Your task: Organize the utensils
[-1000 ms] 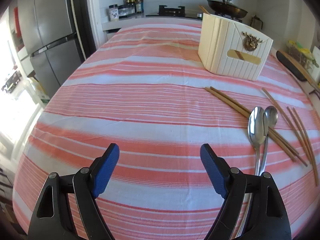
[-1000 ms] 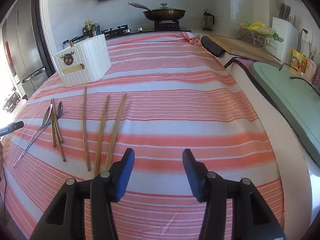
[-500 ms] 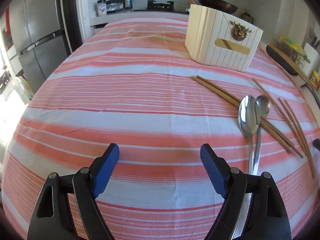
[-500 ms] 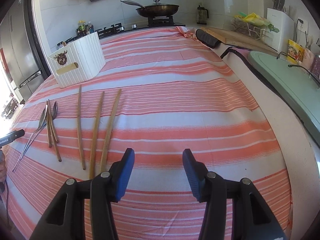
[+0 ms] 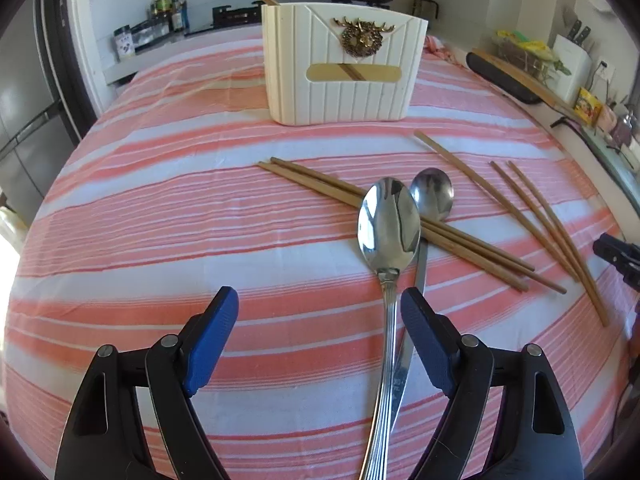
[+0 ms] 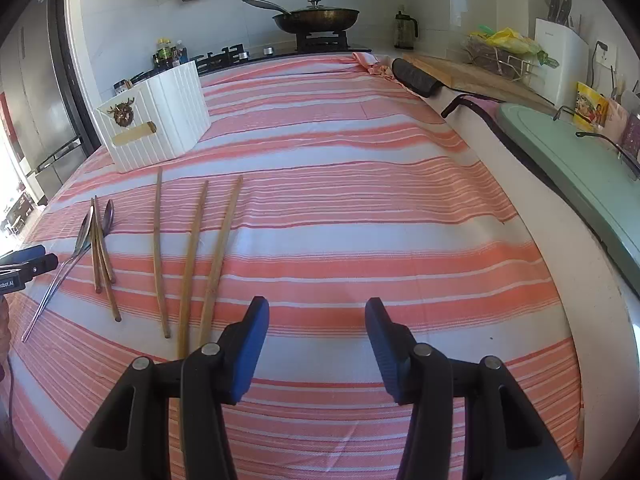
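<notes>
Left wrist view. The left gripper (image 5: pixel 318 320) sits at the bottom of the frame with its blue pads spread wide and nothing between them; it hangs over the striped cloth (image 5: pixel 160 216). Just inside its right pad runs the handle of the large spoon (image 5: pixel 389 224), long axis near vertical in the frame, bowl pointing toward the top, handle running down to the bottom edge. The small spoon (image 5: pixel 433 194) lies just beside it on the right, same direction, its handle partly hidden under the large one. Both bowls rest across a bundle of three chopsticks (image 5: pixel 400 216) lying diagonally from centre left down to lower right. At upper centre stands the white holder (image 5: pixel 344 92), upright, with chopsticks inside showing through its front slot and poking out at its top left. Three loose chopsticks (image 5: pixel 536 224) lie at right, slanting from upper left to lower right.

Right wrist view. The spoons (image 6: pixel 82 240) and bundle lie at far left, the holder (image 6: pixel 160 136) at upper left. The three loose chopsticks (image 6: pixel 192 256) run roughly top to bottom, near ends toward the camera. The right gripper (image 6: pixel 316 328) is at bottom centre, jaws apart, empty, with the two rightmost sticks ending just beside its left finger.
</notes>
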`<state>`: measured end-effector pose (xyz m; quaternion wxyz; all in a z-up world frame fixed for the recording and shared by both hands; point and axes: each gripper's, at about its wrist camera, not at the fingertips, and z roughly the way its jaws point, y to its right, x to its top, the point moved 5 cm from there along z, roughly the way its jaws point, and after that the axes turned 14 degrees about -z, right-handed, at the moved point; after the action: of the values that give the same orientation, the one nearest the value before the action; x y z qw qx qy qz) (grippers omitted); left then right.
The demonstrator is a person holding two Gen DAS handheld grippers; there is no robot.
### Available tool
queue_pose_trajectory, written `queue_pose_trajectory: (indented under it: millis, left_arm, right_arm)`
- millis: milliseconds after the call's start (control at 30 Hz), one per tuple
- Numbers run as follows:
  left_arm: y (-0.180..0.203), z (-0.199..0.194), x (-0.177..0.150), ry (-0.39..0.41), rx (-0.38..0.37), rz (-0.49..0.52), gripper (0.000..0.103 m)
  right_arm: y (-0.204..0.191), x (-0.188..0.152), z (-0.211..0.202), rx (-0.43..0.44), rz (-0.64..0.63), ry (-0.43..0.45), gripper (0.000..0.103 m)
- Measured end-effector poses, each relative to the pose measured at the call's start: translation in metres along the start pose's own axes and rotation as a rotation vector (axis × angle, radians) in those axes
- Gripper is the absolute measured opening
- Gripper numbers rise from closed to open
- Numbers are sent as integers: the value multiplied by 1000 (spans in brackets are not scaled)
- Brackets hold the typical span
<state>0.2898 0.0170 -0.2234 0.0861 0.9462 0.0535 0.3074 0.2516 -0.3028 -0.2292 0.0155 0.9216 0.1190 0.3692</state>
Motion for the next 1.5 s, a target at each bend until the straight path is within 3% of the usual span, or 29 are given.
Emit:
queue_pose_trajectory:
  millis: [300, 467, 667, 800, 867, 1167, 1333, 1500]
  left_arm:
    - [1, 11, -5, -24, 53, 31, 85]
    - [3, 8, -5, -31, 40, 40, 57]
    - [-4, 5, -6, -17, 56, 15, 58]
    - [-9, 2, -8, -13, 72, 8, 58]
    - [-12, 0, -10, -11, 82, 14, 58]
    - [-45, -14, -17, -4, 117, -41, 58]
    - [-51, -18, -21, -20, 111, -36, 62]
    - [-47, -17, -23, -65, 94, 12, 74]
  right_arm:
    - [-6, 1, 0, 4, -25, 2, 51]
    - [-16, 5, -2, 65, -51, 15, 51]
    - [-46, 20, 3, 230, -122, -38, 27]
    - [-58, 20, 19, 198, -189, -133, 11]
    - [-59, 20, 21, 170, -211, -143, 8]
    - [-17, 5, 11, 18, -152, -179, 7]
    - [-12, 2, 6, 34, -173, -192, 9]
    - [-14, -2, 4, 64, -202, -209, 22]
